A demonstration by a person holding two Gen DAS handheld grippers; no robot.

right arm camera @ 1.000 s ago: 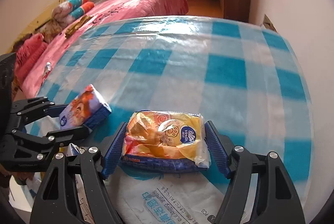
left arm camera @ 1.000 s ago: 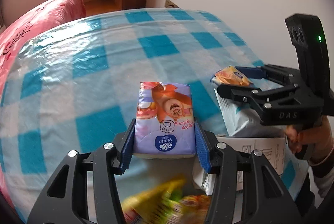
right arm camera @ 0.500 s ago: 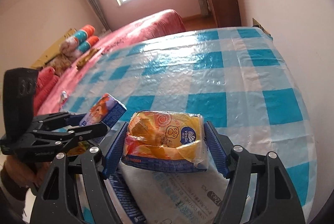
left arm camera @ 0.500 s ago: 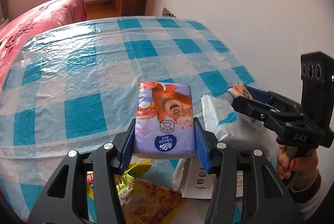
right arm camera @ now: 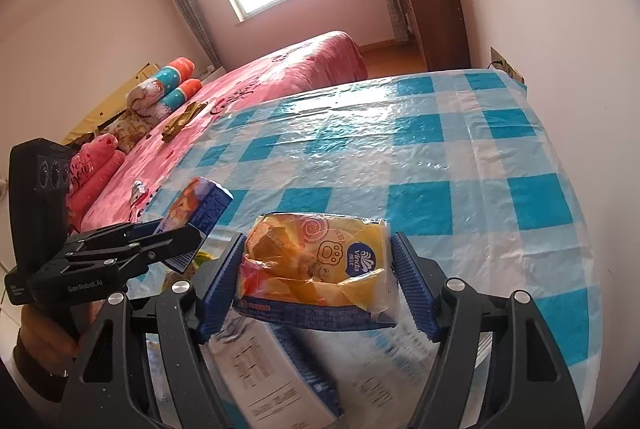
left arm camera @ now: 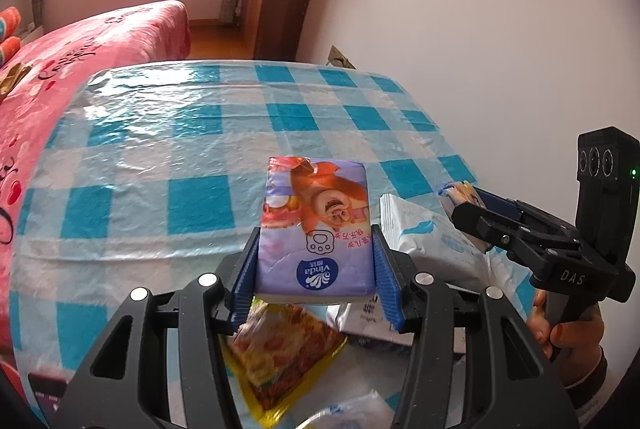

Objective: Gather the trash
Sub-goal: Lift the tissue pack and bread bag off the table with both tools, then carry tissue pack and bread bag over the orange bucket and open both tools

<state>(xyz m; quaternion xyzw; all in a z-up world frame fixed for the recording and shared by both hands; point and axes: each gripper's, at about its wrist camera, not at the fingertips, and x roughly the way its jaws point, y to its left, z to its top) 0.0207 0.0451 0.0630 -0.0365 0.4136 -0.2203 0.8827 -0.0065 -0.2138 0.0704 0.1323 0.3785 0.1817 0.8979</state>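
Left tongs (left arm camera: pixel 316 271) are clamped on a purple tissue pack (left arm camera: pixel 316 225), right tongs (right arm camera: pixel 316 285) on a yellow tissue pack (right arm camera: pixel 320 269), both held above a blue-checked bench (left arm camera: pixel 160 157), with a pink bed (right arm camera: pixel 280 69) seen behind.

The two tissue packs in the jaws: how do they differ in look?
The purple tissue pack looks full and flat-sided; the yellow tissue pack is crumpled and torn open. The purple one sits in the left gripper, the yellow one in the right gripper. Both carry the Vinda logo.
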